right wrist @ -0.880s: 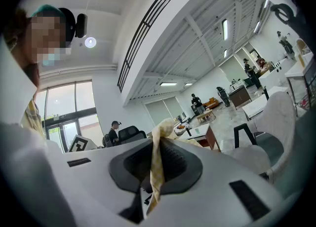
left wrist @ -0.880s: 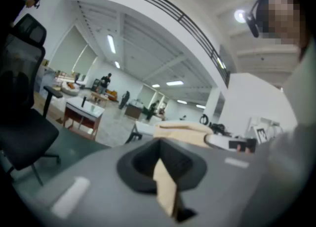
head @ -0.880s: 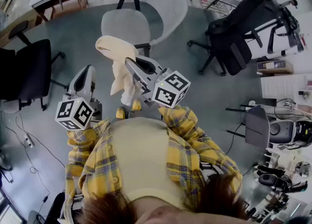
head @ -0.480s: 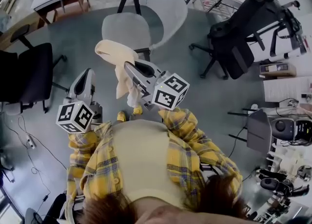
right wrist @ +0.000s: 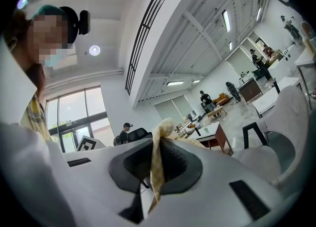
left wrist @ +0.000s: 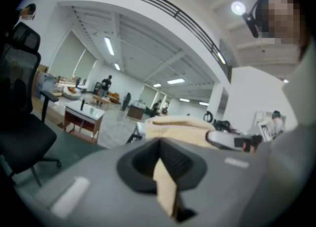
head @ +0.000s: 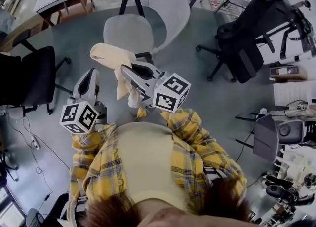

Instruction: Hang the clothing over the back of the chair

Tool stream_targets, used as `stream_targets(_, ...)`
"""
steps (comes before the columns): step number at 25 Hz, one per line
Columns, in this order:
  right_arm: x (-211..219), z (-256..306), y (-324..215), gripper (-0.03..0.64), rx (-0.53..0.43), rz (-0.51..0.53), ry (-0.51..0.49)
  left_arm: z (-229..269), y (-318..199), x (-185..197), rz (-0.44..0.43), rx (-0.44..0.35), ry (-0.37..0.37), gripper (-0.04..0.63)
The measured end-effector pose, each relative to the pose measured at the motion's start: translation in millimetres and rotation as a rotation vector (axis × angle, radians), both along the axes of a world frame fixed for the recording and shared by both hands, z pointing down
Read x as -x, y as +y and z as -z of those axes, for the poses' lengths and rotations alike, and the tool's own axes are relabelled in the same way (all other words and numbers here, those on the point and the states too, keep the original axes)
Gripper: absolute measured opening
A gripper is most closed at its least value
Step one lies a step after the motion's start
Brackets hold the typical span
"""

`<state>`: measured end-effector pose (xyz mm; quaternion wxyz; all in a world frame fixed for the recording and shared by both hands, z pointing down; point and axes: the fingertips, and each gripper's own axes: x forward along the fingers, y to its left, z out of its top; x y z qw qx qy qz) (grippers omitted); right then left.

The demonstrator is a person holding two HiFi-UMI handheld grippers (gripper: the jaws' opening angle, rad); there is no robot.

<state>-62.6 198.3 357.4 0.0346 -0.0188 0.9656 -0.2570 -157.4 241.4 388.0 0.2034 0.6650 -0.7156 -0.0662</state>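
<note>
- As both pairs of fingers pinch fabric, the left gripper [head: 91, 74] and right gripper [head: 127, 72] hold the cream soft cloth garment [head: 112, 55] aloft before the person.
- It looks light and limp, likely to sag; grips near its edges, kept apart, should spread it.
- Beyond stands the light grey office chair [head: 129, 29], back bare.

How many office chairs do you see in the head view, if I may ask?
4: grey chair at top centre, black chair at left, cluttered chair at upper right, dark chair near the right edge. Others may be hidden.
</note>
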Motion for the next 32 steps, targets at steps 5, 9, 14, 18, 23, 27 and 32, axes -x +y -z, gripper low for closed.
stream_targets(5,13.3,7.5,-7.4,0.032,-0.002,0.036,-0.02,-3.6,-10.8,5.0,0.012,0.01,-0.001,0.005)
stream_targets(9,32.2,17.7,-16.4,0.032,-0.005,0.063,-0.039,-3.4,-24.8,18.4,0.017,0.009,-0.004,0.005)
stream_targets(14,66.8,30.3,-32.2,0.032,-0.011,0.105,-0.05,-1.8,-53.1,47.3,0.02,-0.018,0.0,0.005)
stream_targets(18,100.0,37.5,-50.9,0.031,-0.011,0.14,-0.055,0.1,-80.0,80.2,0.036,-0.048,0.01,0.005)
stream_targets(23,138.6,43.9,-82.7,0.032,-0.02,0.143,-0.063,7.9,-107.7,119.8,0.049,-0.063,0.009,0.005)
stream_targets(27,158.5,47.6,-109.5,0.032,-0.036,0.12,-0.064,13.8,-129.0,140.5,0.043,-0.07,0.004,0.005)
stream_targets(32,179.3,43.4,-144.2,0.032,-0.058,0.063,-0.043,12.3,-156.1,157.8,0.002,-0.072,0.011,0.005)
